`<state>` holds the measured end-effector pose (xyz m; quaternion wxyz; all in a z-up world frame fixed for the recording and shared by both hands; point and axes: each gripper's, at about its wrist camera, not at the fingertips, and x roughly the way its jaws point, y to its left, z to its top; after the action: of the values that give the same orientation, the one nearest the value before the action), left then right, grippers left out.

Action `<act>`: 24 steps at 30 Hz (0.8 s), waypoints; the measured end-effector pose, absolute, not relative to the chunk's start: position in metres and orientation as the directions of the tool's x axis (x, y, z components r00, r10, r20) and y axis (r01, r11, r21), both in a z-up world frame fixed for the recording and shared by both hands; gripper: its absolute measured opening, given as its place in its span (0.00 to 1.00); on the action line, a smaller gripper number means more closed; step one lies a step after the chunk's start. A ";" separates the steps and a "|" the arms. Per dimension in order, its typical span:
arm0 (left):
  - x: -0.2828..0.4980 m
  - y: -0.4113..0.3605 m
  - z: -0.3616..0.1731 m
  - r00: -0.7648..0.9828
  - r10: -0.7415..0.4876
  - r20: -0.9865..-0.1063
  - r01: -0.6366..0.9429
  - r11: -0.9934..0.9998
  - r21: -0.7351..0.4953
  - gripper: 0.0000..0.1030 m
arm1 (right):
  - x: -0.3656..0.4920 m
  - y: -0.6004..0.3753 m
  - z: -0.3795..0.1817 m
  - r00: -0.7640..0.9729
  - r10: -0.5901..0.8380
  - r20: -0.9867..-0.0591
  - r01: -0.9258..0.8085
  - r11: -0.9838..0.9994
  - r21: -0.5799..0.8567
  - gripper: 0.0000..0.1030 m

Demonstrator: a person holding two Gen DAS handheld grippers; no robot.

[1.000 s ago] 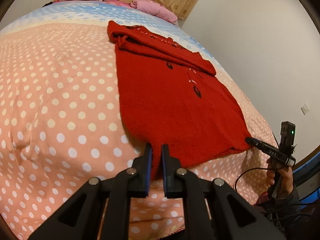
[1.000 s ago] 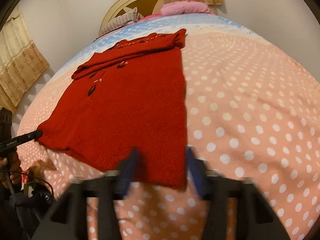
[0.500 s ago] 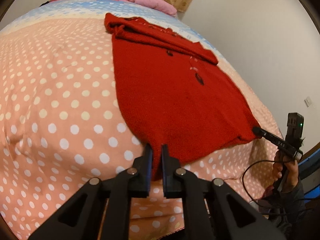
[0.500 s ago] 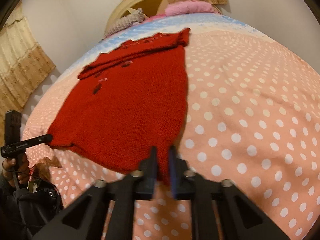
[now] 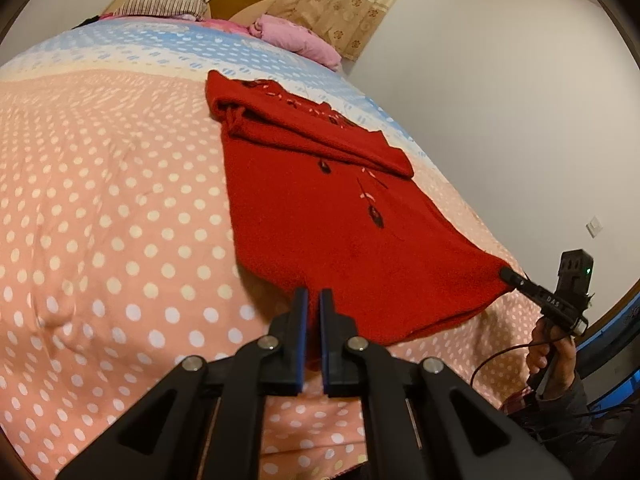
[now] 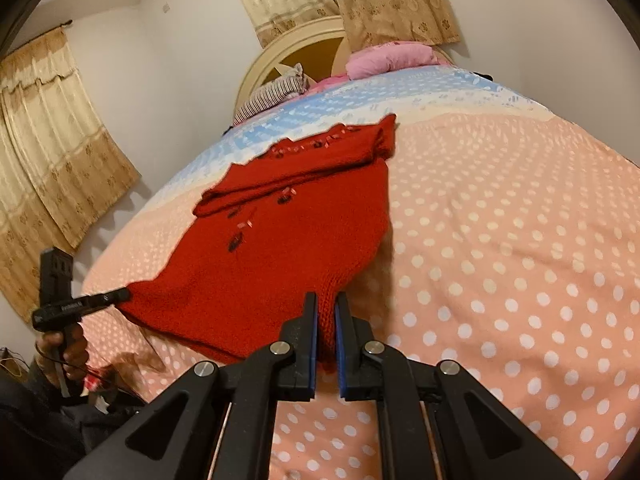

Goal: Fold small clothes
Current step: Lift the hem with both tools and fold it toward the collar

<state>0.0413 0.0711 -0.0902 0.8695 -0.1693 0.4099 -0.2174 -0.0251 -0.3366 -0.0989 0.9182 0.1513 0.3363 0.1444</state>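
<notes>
Both the left gripper [image 5: 313,304] and right gripper [image 6: 326,308], jaws now pinched nearly closed on the red knitted sweater's [image 5: 328,216] hem corners, are lifting it off the polka-dot bed's [image 5: 100,220] foot edge, beginning the fold.

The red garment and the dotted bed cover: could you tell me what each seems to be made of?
The red garment looks like knitted wool or acrylic, matte and fuzzy; knit ribs show at the hem by the right gripper. The bed cover looks like smooth printed cotton or a blend, softly creased and padded.
</notes>
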 end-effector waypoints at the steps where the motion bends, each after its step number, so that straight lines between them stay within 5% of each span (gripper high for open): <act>1: 0.044 0.070 -0.089 0.571 -0.513 -0.641 0.240 0.851 -0.468 0.05 | -0.024 -0.336 -0.097 0.734 0.366 -0.572 -0.165 0.913 0.373 0.06; 24: 0.102 0.092 -0.043 0.656 -0.540 -0.526 0.262 0.818 -0.513 0.04 | 0.030 -0.341 -0.033 0.806 0.426 -0.411 -0.225 0.863 0.453 0.06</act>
<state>0.1018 0.0915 -0.0431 0.8878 -0.2002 0.3474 -0.2260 0.0299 -0.3414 -0.0334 0.9301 0.1950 0.2574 0.1751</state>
